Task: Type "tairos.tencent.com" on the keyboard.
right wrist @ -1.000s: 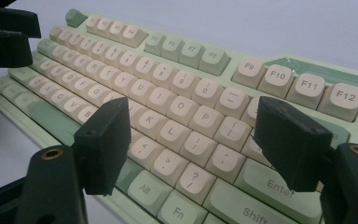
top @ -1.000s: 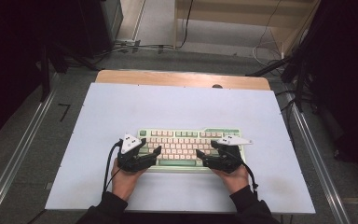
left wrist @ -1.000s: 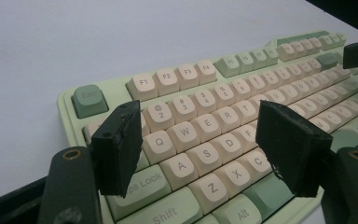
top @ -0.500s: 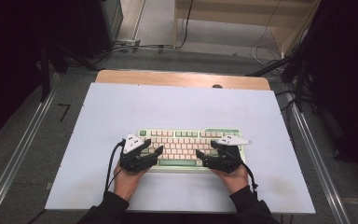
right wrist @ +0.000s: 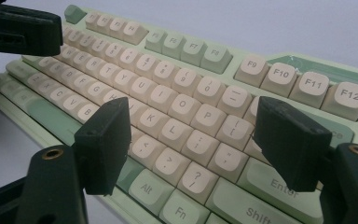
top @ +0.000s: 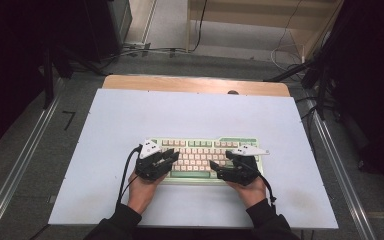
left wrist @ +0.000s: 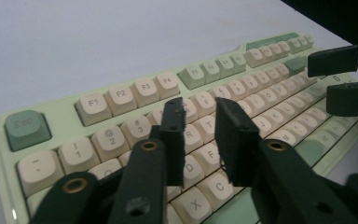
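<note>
White table (top: pixel 190 120) — keyboard (left wrist: pixel 121 93) beneath left gripper (left wrist: pixel 199 140), jaws just narrowed.

The keyboard (top: pixel 207 157) lies across the near middle of the bench (top: pixel 190 115), and both hands sit at its front edge, so the strip nearest the person is taken. Beyond the keyboard the white bench top runs bare to its far wooden edge, with open room left and right too. Over the keys, the left gripper (left wrist: pixel 200 135) and right gripper (right wrist: pixel 191 144) stand near each other.
</note>
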`<state>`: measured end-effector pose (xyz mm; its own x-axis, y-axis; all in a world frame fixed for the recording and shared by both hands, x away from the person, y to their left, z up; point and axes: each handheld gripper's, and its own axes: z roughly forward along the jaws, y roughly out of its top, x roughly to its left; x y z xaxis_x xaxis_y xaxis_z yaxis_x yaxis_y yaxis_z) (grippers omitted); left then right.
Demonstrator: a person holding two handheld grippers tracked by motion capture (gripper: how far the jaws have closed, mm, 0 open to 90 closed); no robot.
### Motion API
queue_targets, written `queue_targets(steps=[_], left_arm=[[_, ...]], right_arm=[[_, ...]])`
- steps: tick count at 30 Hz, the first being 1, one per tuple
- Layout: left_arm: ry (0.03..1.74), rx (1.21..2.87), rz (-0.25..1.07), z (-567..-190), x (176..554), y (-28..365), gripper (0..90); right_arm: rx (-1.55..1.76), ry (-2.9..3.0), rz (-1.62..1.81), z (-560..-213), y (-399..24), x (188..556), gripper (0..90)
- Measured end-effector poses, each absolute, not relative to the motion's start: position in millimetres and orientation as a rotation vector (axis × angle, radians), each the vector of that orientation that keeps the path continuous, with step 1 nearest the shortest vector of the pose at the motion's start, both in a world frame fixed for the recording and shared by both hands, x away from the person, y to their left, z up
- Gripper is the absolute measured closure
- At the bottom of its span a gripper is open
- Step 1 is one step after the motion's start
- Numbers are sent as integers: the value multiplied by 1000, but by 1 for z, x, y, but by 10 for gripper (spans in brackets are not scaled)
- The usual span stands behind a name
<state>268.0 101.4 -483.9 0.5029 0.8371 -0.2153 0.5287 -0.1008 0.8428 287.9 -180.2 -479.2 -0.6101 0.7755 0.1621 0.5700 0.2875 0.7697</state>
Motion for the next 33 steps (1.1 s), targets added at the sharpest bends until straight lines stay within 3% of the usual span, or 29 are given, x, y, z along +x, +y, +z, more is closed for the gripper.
queue_targets(steps=[4, 33], left_arm=[[1159, 1787, 393, -484, 273, 97, 898], [1190, 1875, 338, -493, 292, 69, 900]], right_arm=[[1237, 2311, 1225, -479, -180, 288, 259], [1233, 2323, 1213, -481, -176, 287, 259]])
